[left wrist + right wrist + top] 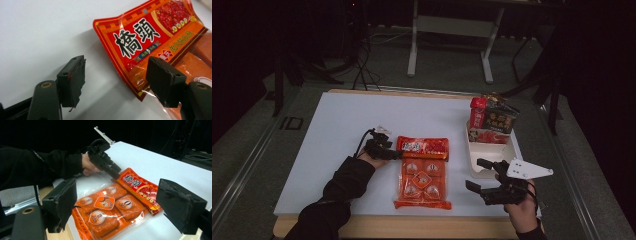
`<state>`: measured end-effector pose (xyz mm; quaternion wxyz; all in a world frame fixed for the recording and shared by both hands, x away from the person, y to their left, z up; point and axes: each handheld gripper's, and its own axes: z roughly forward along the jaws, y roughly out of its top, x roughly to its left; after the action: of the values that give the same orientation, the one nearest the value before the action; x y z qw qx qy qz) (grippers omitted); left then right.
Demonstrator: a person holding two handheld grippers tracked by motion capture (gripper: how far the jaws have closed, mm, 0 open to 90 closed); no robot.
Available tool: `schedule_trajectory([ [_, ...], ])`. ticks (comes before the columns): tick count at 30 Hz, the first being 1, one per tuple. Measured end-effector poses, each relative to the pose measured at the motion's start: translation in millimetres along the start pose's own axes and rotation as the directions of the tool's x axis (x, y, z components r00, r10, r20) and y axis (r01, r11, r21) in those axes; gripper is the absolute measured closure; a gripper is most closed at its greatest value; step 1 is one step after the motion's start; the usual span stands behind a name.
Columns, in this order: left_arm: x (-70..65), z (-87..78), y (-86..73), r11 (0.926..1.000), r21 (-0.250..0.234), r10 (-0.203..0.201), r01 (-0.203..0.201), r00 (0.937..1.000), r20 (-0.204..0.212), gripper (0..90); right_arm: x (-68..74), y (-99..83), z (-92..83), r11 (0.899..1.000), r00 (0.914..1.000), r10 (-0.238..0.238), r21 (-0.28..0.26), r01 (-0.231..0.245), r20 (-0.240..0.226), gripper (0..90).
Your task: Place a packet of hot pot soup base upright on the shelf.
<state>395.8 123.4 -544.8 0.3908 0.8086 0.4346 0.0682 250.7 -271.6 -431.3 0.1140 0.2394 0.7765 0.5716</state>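
On the white table (342, 120), the left gripper (393, 152) lies low at the left end of a flat red foil sachet with black Chinese characters (422, 145). Its jaws stand apart, one on bare table, one over the sachet's corner, neither pressing it. The one sachet lies touching the far edge of one clear pack of four orange blocks (422, 182). To the right sits one white tray (499, 155) holding upright packets, a red one (477, 112) and a dark one (500, 119). The right gripper (479, 176) hovers beside the tray, jaws wide and empty.
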Motion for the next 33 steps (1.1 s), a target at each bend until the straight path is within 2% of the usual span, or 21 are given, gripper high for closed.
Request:
schedule_trajectory([
  [2, 1.6, 1.3, 1.7, 0.9998, -0.005, -0.019, 0.019, 0.9996, 0.02, 36.9, 0.1, -0.1, -0.1, 1.0, 1.0, -0.001, 0.0, 0.001, -0.003, 16.9],
  [6, 1.4, 3.1, 3.2, 0.9998, 0.0, -0.022, 0.022, 0.9991, 0.036, 43.1, 0.0, -0.3, -0.4, 1.0, 1.0, -0.001, -0.003, 0.001, -0.004, 16.8],
  [7, 1.9, 3.4, 3.7, 0.9996, 0.004, -0.028, 0.028, 0.9974, 0.067, 45.2, -0.1, -0.3, -0.5, 1.0, 1.0, 0.0, -0.004, 0.0, -0.005, 16.8],
  [8, 1.5, 4.7, 3.9, 0.9994, 0.011, -0.034, 0.033, 0.9944, 0.1, 50.9, -0.1, -0.3, -0.5, 1.0, 1.0, 0.0, -0.005, 0.0, -0.006, 16.9],
  [9, -0.7, 5.5, 4.4, 0.9996, 0.012, -0.025, 0.024, 0.9952, 0.094, 50.5, 0.0, -0.3, -0.6, 1.0, 1.0, 0.0, -0.005, 0.0, -0.006, 16.8],
  [10, -1.9, 6.7, 5.3, 0.9996, 0.019, -0.022, 0.02, 0.9931, 0.115, 51.3, 0.2, -0.2, -0.6, 1.0, 1.0, -0.001, -0.005, 0.001, -0.006, 16.8],
  [11, -3.2, 8.0, 5.6, 0.9995, 0.021, -0.026, 0.024, 0.992, 0.123, 56.1, 0.5, 0.0, -0.6, 1.0, 1.0, -0.001, -0.004, 0.001, -0.006, 16.9],
  [17, -9.9, 11.6, 8.6, 0.9994, 0.028, -0.022, 0.018, 0.991, 0.132, 62.3, 1.2, 0.2, 0.4, 1.0, 0.9999, -0.002, -0.002, 0.002, -0.011, 16.8],
  [20, -15.7, 12.2, 10.2, 0.9995, 0.029, -0.016, 0.013, 0.9943, 0.105, 66.3, 0.9, -0.4, 1.3, 1.0, 0.9999, -0.001, -0.002, 0.001, -0.013, 16.8],
  [21, -15.7, 12.2, 10.2, 0.9995, 0.029, -0.016, 0.013, 0.9943, 0.105, 72.7, 0.9, -0.4, 1.3, 1.0, 0.9999, -0.001, -0.002, 0.001, -0.013, 16.8],
  [22, -18.7, 11.7, 11.1, 0.9995, 0.031, 0.005, -0.008, 0.9971, 0.076, 72.7, 0.7, -0.5, 1.6, 1.0, 0.9999, -0.001, 0.002, 0.001, -0.014, 16.8],
  [23, -18.2, 10.9, 11.6, 0.9994, 0.034, -0.001, -0.002, 0.998, 0.064, 82.2, 0.9, -0.6, 2.5, 1.0, 0.9999, 0.001, 0.003, -0.001, -0.016, 16.9],
  [24, -17.4, 10.1, 11.9, 0.9996, 0.028, -0.008, 0.007, 0.9982, 0.059, 88.0, 0.9, -0.6, 2.8, 1.0, 0.9999, -0.001, 0.005, 0.001, -0.016, 16.9],
  [25, -17.7, 9.9, 12.1, 0.9994, 0.03, -0.015, 0.014, 0.9983, 0.056, 88.6, 1.0, -0.5, 3.1, 1.0, 0.9999, -0.001, 0.005, 0.001, -0.017, 16.9],
  [28, -25.0, 8.2, 13.2, 0.9994, 0.022, 0.025, -0.025, 0.9996, 0.015, 89.3, 1.2, -0.4, 3.0, 1.0, 0.9999, -0.003, 0.005, 0.003, -0.016, 16.9],
  [33, -30.2, -2.6, 16.4, 0.999, -0.034, 0.032, -0.031, 0.9994, 0.015, 89.7, 0.4, -0.1, 1.5, 1.0, 1.0, 0.0, -0.002, 0.0, -0.01, 16.9],
])
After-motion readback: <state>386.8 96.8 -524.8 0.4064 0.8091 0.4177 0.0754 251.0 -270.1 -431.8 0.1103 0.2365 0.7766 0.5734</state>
